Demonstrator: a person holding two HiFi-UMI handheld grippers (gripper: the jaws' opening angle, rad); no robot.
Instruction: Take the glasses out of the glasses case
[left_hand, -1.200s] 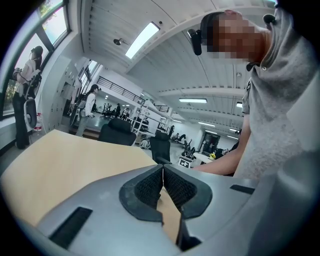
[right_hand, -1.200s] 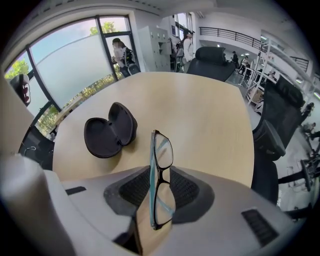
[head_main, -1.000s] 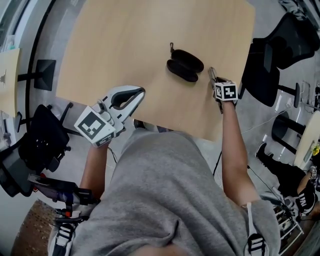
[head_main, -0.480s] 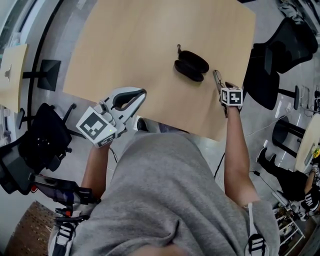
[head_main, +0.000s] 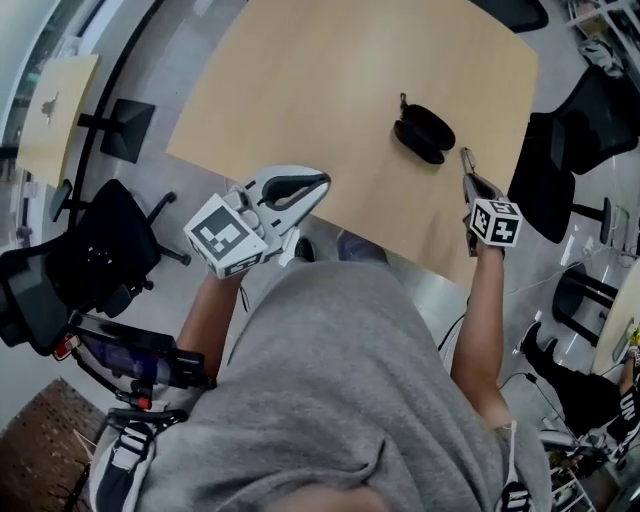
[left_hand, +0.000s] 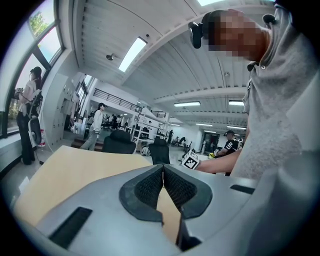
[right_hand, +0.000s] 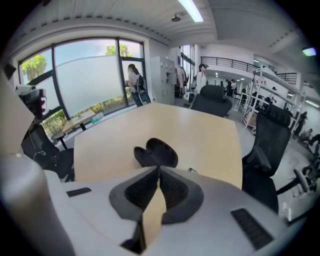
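Observation:
The black glasses case (head_main: 424, 128) lies open on the light wooden table (head_main: 300, 90), its two halves spread; the right gripper view shows the glasses case (right_hand: 156, 152) just beyond the jaws. My right gripper (head_main: 465, 158) hangs above the table's right edge, right of the case. Its jaws are closing, and in its own view the right gripper (right_hand: 159, 168) has its tips together with nothing between them. A small dark bit (right_hand: 191, 170) shows past its right jaw; I cannot tell what it is. My left gripper (head_main: 322, 181) is shut and empty over the near edge; the left gripper (left_hand: 163, 167) points across the table.
Black office chairs stand right of the table (head_main: 545, 165) and at the left (head_main: 90, 270). A second small table (head_main: 55, 110) is far left. People stand by the window (right_hand: 134, 82) in the distance.
My right gripper has lifted off the table beside the case and drawn back toward the right edge. The left gripper has risen slightly and shifted toward the table.

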